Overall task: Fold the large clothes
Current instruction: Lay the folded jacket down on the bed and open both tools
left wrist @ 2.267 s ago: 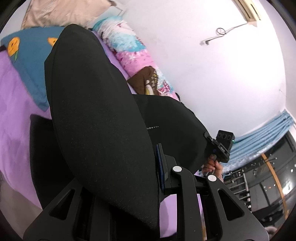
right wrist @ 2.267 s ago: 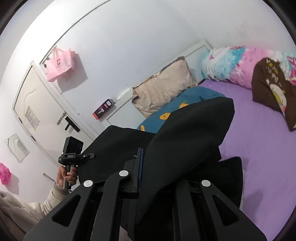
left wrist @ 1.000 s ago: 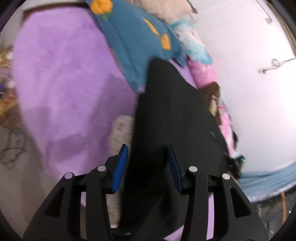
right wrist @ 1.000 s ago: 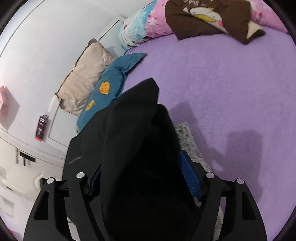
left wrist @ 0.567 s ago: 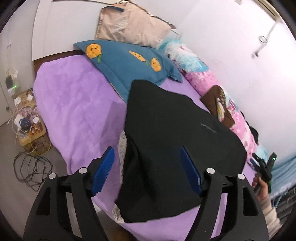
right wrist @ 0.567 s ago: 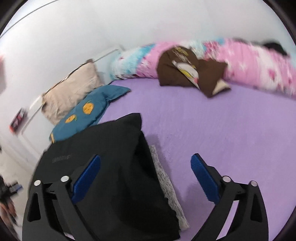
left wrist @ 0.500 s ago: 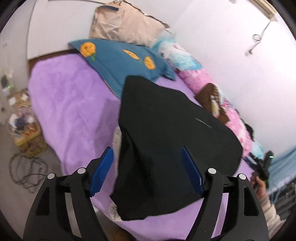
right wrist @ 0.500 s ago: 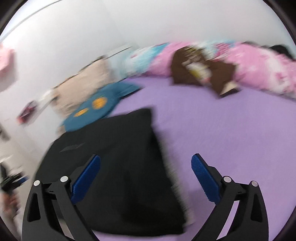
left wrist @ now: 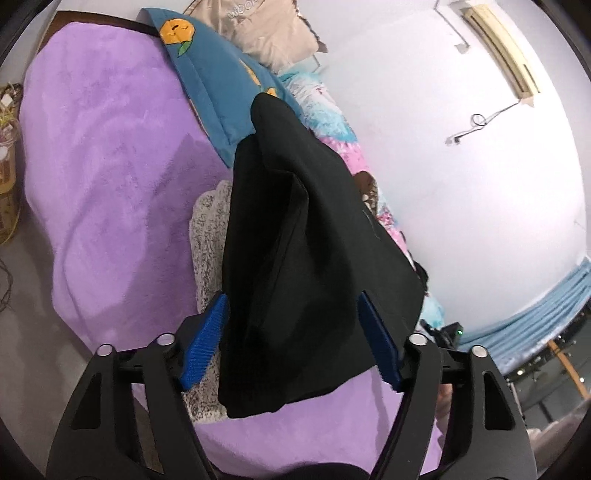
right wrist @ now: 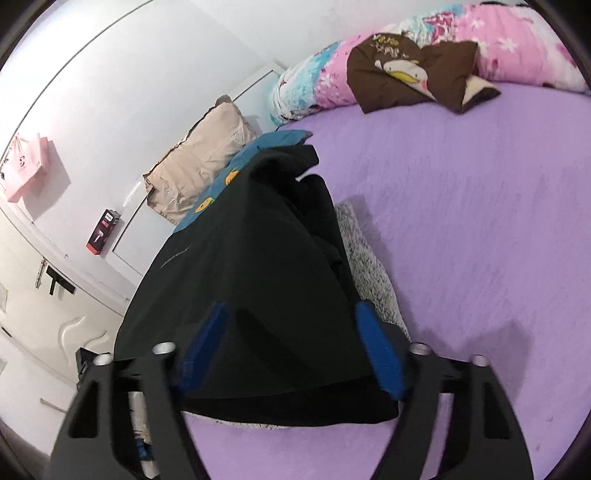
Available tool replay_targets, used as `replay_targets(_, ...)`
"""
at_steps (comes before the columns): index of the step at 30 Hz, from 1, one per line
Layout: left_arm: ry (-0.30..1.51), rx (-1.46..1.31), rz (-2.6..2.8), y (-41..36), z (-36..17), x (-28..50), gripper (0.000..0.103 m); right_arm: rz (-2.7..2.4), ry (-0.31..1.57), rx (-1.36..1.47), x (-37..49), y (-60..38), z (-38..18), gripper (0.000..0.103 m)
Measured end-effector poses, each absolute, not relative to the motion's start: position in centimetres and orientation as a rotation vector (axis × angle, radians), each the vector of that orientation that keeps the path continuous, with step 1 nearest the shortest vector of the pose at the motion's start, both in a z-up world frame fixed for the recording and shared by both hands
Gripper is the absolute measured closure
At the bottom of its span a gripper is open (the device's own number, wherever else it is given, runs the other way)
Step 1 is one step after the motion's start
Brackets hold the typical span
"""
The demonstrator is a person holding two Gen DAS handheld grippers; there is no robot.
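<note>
The left gripper (left wrist: 291, 341) stands with its 2 blue pads (left wrist: 202, 341) apart and closing, the black garment (left wrist: 295, 258) lying between them without either pad pressing on it, so nothing is grasped. The right gripper (right wrist: 290, 349) is in the same condition: its 2 blue pads (right wrist: 380, 354) are spread and closing, blurred by motion, with the black garment (right wrist: 251, 295) between them and no grip on it. The garment lies folded in a heap near the edge of the bed, on top of a speckled grey-white fleece (left wrist: 207, 236) that shows along one side of it. Both rest on a purple plush bedcover (right wrist: 461, 221) that spans the whole bed. At the head of the bed a blue pillow with orange fruit prints (left wrist: 214, 74) lies against a beige pillow (right wrist: 207, 151). A rolled pink and blue floral quilt (right wrist: 480, 33) runs along the wall side, with a brown garment (right wrist: 402, 70) draped over it. The walls are white; a pink bag (right wrist: 24, 166) hangs on one of them, and an air conditioner (left wrist: 498, 51) with a dangling cable is mounted high on another. Blue curtains (left wrist: 546, 321) hang at the far end of the room.
</note>
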State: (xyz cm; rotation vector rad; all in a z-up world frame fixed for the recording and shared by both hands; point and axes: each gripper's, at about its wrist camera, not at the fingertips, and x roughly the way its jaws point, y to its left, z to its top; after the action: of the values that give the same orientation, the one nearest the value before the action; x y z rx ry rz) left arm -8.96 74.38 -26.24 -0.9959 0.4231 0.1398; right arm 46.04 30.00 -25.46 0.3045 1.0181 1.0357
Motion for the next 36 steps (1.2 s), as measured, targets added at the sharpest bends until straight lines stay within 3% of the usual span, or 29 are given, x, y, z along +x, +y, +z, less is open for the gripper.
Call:
replay_targets(1,0.417,-0.991,0.133,74.3,-26.4,-9.0,0.040,1.035,1.016,0.300,46.0,29.9,-25.5,0.049)
replay_targets(2,0.420,-0.992,0.124,74.3,-26.6,-8.9,0.050,1.033,1.013,0.299,46.0,29.8,-25.7,0.051)
replay_targets(3,0.433,-0.998,0.109,74.3,-27.1,-8.6,0.078,1.027,1.014,0.301,46.1,29.7,-25.8,0.059)
replay_targets(4,0.440,-1.013,0.090,74.4,-27.5,-8.4,0.093,1.016,1.022,0.304,46.3,29.6,-26.0,0.063)
replay_targets(5,0.437,-1.041,0.063,74.5,-28.0,-8.2,0.097,1.011,1.026,0.305,46.4,29.6,-26.1,0.064)
replay_targets(7,0.411,-1.051,0.059,74.5,-28.3,-8.2,0.099,0.996,1.021,0.288,46.3,29.7,-26.1,0.070)
replay_targets(21,0.078,-1.339,0.044,73.6,-32.9,-12.6,0.100,0.946,1.030,0.273,46.4,29.6,-26.1,0.081)
replay_targets(28,0.091,-1.349,0.090,73.8,-32.6,-13.5,0.099,0.923,1.049,0.281,46.5,29.0,-26.0,0.082)
replay_targets(30,0.125,-1.324,0.146,73.9,-31.4,-13.9,0.098,0.893,1.019,0.234,46.2,28.8,-24.6,0.078)
replay_targets(32,0.158,-1.242,0.225,73.8,-28.8,-14.5,0.098,0.870,0.953,0.136,45.4,29.3,-22.2,0.063)
replay_targets(33,0.170,-1.176,0.296,73.7,-26.7,-14.8,0.100,0.877,0.923,0.112,45.1,29.7,-21.0,0.048)
replay_targets(34,0.196,-1.113,0.362,73.5,-25.0,-14.7,0.100,0.885,0.898,0.078,44.7,30.3,-19.9,0.041)
replay_targets(35,0.255,-1.036,0.440,73.4,-23.2,-14.1,0.093,0.888,0.871,0.017,44.1,31.5,-18.5,0.036)
replay_targets(36,0.313,-0.974,0.496,73.3,-21.9,-13.3,0.069,0.887,0.857,-0.032,43.6,32.8,-17.5,0.022)
